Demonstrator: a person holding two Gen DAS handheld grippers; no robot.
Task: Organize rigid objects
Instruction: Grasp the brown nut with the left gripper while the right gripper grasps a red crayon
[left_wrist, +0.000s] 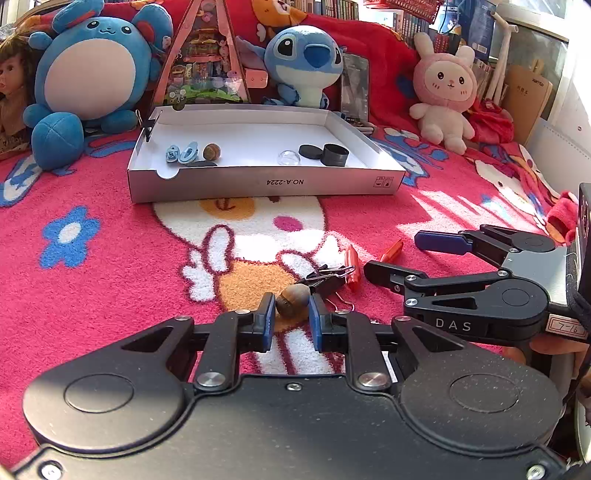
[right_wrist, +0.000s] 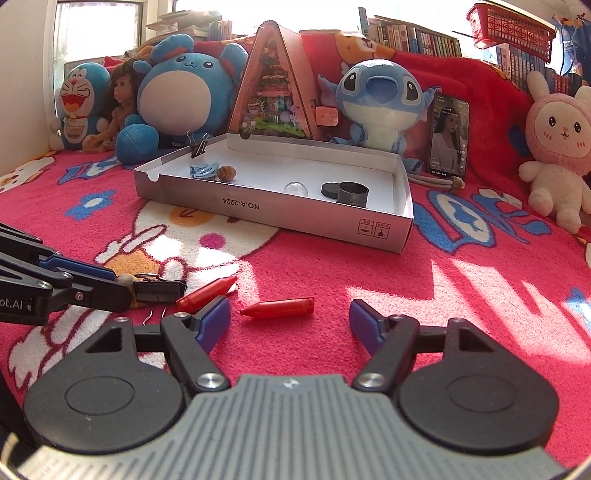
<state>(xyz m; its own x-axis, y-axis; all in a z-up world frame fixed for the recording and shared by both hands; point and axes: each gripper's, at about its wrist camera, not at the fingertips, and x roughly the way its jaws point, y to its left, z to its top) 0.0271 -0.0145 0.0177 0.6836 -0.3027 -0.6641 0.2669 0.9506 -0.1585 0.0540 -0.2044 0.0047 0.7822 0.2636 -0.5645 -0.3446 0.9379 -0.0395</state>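
My left gripper (left_wrist: 292, 317) is shut on a brown acorn-shaped nut (left_wrist: 293, 301), its blue pads pressing both sides just above the pink blanket. A black binder clip (left_wrist: 327, 280) lies right behind the nut. My right gripper (right_wrist: 288, 321) stands open and low over the blanket. A red bullet-shaped piece (right_wrist: 279, 308) lies untouched between its fingertips. A second red piece (right_wrist: 207, 293) lies beside its left finger. In the right wrist view the left gripper (right_wrist: 123, 284) reaches in from the left next to the clip (right_wrist: 159, 290).
A shallow white box (left_wrist: 266, 181) stands further back. It holds blue clips (left_wrist: 181, 152), another nut (left_wrist: 211, 151), a clear ball (left_wrist: 289, 158) and a black cup with lid (left_wrist: 334, 154). Plush toys, a doll, a triangular toy house and a phone (right_wrist: 448, 134) line the back.
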